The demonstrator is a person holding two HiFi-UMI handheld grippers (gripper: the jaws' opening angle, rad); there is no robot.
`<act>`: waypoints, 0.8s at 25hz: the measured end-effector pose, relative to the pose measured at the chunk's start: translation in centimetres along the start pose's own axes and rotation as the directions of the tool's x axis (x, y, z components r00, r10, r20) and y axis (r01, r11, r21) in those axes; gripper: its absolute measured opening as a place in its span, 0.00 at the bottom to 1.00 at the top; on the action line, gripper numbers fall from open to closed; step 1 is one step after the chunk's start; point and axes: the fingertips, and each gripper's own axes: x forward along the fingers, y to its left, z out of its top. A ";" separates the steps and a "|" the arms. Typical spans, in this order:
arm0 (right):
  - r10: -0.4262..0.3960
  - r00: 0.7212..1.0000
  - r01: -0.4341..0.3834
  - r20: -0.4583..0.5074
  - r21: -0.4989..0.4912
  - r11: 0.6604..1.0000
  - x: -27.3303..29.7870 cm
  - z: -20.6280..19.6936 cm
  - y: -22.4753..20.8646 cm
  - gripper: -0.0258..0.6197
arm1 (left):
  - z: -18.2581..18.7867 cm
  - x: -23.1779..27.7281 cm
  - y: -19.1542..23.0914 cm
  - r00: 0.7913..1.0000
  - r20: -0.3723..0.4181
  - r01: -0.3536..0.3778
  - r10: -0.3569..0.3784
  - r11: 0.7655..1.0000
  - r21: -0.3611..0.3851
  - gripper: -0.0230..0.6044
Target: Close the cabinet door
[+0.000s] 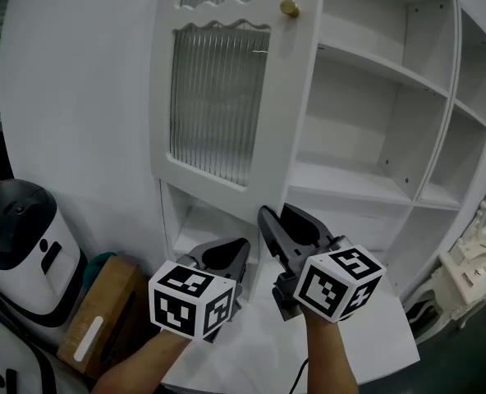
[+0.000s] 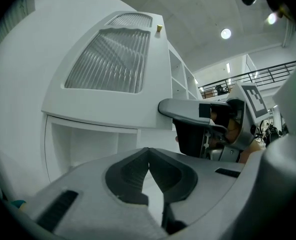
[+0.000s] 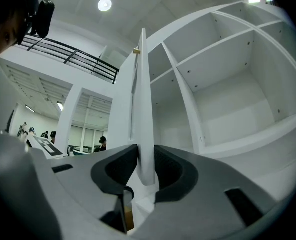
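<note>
The white cabinet door (image 1: 218, 97) with a ribbed glass panel and a brass knob (image 1: 289, 7) stands swung out from the cabinet. My right gripper (image 1: 276, 213) reaches up at the door's lower free corner. In the right gripper view the door's thin edge (image 3: 143, 109) runs down between the jaws of the right gripper (image 3: 145, 151), which stand apart close on either side of it. My left gripper (image 1: 243, 247) sits just left of it, below the door, shut and holding nothing. In the left gripper view the door (image 2: 113, 64) rises ahead of that gripper (image 2: 148, 150).
Bare white shelves (image 1: 374, 187) fill the cabinet to the right of the door. A black-and-white appliance (image 1: 21, 236) and a cardboard box (image 1: 103, 310) stand at lower left. Ornate white furniture (image 1: 473, 261) is at right. People stand far off in the hall.
</note>
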 end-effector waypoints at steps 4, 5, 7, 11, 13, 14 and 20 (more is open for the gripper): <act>0.029 1.000 -0.029 -0.003 0.001 1.000 0.3 0.0 -1.5 0.21 | 0.2 1.7 -0.2 1.000 -0.002 -0.018 0.018 1.000 0.003 0.05; 0.031 0.999 -0.031 -0.006 -0.003 1.000 0.4 0.0 -1.9 0.21 | 0.3 2.1 -0.3 1.000 0.000 -0.022 0.022 1.000 0.004 0.05; 0.030 1.000 -0.030 -0.009 -0.013 0.999 0.5 0.1 -2.4 0.21 | 0.6 2.7 -0.4 0.999 0.005 -0.032 0.032 0.999 0.004 0.05; 0.018 1.000 -0.018 -0.007 -0.021 1.000 0.6 0.0 -3.4 0.25 | 0.8 3.4 -0.5 0.999 0.006 -0.050 0.050 0.999 0.002 0.05; 0.015 1.000 -0.015 -0.003 -0.020 1.000 0.8 0.0 -3.8 0.25 | 0.7 3.6 -0.4 0.998 0.006 -0.061 0.061 0.998 0.002 0.05; 0.010 1.000 -0.010 0.001 -0.026 1.000 0.9 0.1 -3.9 0.25 | 0.7 3.7 -0.4 0.998 0.007 -0.066 0.066 0.998 0.001 0.05; -0.022 1.000 0.023 0.022 -0.046 0.999 1.3 0.0 -4.6 0.25 | 0.2 4.0 -0.3 0.997 -0.001 -0.080 0.080 0.997 -0.003 0.05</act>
